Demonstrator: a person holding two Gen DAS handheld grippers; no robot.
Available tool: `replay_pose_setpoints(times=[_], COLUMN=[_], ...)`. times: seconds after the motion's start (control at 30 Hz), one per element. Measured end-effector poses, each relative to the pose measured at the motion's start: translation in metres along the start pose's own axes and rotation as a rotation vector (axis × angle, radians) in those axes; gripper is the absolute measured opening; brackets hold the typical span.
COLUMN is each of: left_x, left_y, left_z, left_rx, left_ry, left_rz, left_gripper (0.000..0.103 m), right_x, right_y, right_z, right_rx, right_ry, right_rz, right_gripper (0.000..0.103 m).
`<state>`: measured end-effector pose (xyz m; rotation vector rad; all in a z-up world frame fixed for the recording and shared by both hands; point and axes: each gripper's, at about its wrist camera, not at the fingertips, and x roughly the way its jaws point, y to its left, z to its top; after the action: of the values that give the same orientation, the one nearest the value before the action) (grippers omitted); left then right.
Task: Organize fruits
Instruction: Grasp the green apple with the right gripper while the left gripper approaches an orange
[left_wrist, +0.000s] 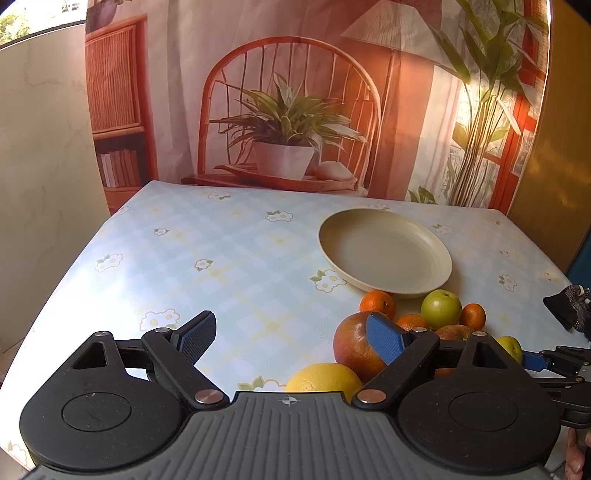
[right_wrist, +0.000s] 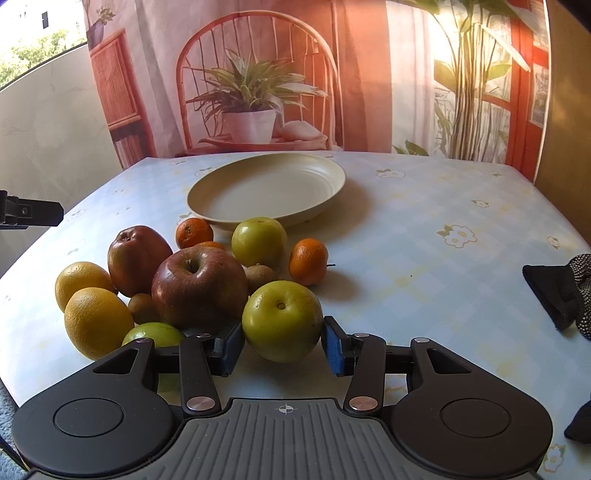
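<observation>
My right gripper (right_wrist: 283, 343) is shut on a green apple (right_wrist: 282, 319) that rests on the tablecloth at the near edge of a fruit pile. One blue pad touches each side of it. Behind it lie two red apples (right_wrist: 199, 284), two yellow citrus fruits (right_wrist: 96, 321), mandarins (right_wrist: 308, 260), another green apple (right_wrist: 258, 242) and small brown kiwis (right_wrist: 260, 277). A cream plate (right_wrist: 199, 206) stands bare beyond the pile. My left gripper (left_wrist: 290, 321) is open to the left of the pile, with its right finger in front of a red apple (left_wrist: 351, 347) and only cloth between its pads.
A black dotted glove (right_wrist: 561, 295) lies at the table's right edge. A printed backdrop hangs directly behind the table. The flowered tablecloth (left_wrist: 184, 258) stretches left of the plate (left_wrist: 327, 254). A yellow citrus fruit (left_wrist: 325, 376) sits just before my left gripper's body.
</observation>
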<state>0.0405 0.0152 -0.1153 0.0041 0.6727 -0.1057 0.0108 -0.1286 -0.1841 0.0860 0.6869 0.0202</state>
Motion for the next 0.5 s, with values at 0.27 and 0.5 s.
replay_pose_setpoints(times=[0.27,0.5], left_x=[0.009,0.002], left_y=[0.010,0.009], left_z=[0.061,0.129], left_rx=[-0.039,0.021], left_ry=[-0.007,-0.098], left_rz=[-0.028,-0.029], left_gripper=[0.088,0.088], right_x=[-0.012,-0.011], right_y=[-0.015,-0.024], right_z=[0.051,0.105], right_rx=[-0.038,-0.101], right_ry=[-0.036,-0.070], right_rz=[0.020,0.005], right_gripper=[0.042,0.042])
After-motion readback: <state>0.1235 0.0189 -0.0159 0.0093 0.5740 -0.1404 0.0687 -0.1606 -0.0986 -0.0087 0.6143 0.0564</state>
